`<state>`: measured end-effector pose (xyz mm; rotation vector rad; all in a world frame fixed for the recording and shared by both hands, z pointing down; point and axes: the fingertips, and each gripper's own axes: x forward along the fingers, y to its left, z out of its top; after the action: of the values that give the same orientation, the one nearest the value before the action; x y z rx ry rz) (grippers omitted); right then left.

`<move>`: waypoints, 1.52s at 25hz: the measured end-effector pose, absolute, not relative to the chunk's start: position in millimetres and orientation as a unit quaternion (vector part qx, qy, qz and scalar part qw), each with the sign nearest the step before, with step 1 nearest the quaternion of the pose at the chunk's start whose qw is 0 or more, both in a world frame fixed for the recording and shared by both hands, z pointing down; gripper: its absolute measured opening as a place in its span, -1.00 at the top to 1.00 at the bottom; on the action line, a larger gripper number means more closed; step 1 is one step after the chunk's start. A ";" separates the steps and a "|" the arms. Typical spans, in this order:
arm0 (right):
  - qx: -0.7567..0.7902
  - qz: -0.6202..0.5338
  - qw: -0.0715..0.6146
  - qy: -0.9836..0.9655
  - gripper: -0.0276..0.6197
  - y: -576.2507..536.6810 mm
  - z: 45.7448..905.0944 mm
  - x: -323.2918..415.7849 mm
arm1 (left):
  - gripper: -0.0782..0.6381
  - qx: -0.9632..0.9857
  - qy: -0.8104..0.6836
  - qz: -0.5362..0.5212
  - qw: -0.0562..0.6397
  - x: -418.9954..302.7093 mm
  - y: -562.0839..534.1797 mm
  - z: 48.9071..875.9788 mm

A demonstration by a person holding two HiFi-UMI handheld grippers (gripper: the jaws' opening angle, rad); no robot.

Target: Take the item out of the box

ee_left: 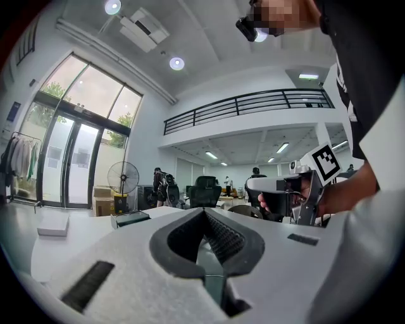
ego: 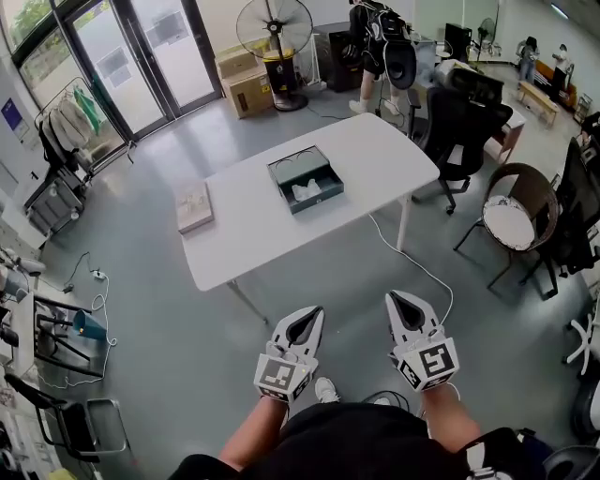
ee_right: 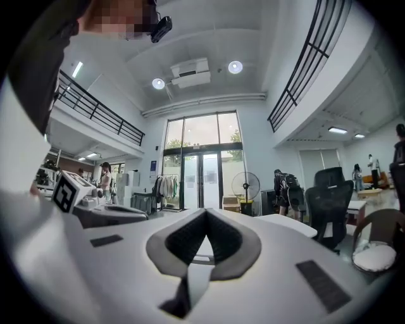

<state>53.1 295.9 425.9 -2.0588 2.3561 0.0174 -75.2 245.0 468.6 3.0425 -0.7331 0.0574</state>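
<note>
A pale item (ego: 307, 190) lies in the nearer part of the open dark box (ego: 305, 178). The box sits near the middle of the white tabletop (ego: 375, 150), well clear of every edge. A flat beige box (ego: 194, 207) lies apart from it, close to the tabletop's left end; the rest of the surface is bare.

The tabletop stands on a grey floor (ego: 169, 309) in a large, high room. A white cable (ego: 422, 267) runs from the table's right legs across the floor toward the person. To the right a black office chair (ego: 459, 127) is pushed near the far corner, with a round chair (ego: 511, 220) with a white seat beside it. Beyond the far side are a standing fan (ego: 274, 28), cardboard boxes (ego: 246, 89) and glass doors (ego: 141, 47); a clothes rack (ego: 66, 122) stands at the left.

The near long edge is unobstructed, with open floor in front of it. There the left hand-held gripper (ego: 314, 317) and right hand-held gripper (ego: 394, 302) are held level, well short of the tabletop, both clenched on nothing.
</note>
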 end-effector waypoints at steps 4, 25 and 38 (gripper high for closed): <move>-0.659 0.023 0.012 0.752 0.90 276.9 423.0 36.6 | 0.75 0.974 -0.226 0.018 -0.012 -86.4 221.8 467.1; -0.653 0.042 0.001 0.757 0.90 178.2 432.2 27.1 | 0.75 0.959 -0.279 0.010 -0.045 -106.6 126.9 463.6; -0.611 0.062 -0.025 0.789 0.90 91.8 438.3 82.0 | 0.75 0.949 -0.313 0.024 -0.038 -54.1 49.8 461.0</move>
<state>82.0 91.8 438.3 -1.9516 2.5173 0.1977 -54.1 49.8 461.0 3.0546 -1.0065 0.0767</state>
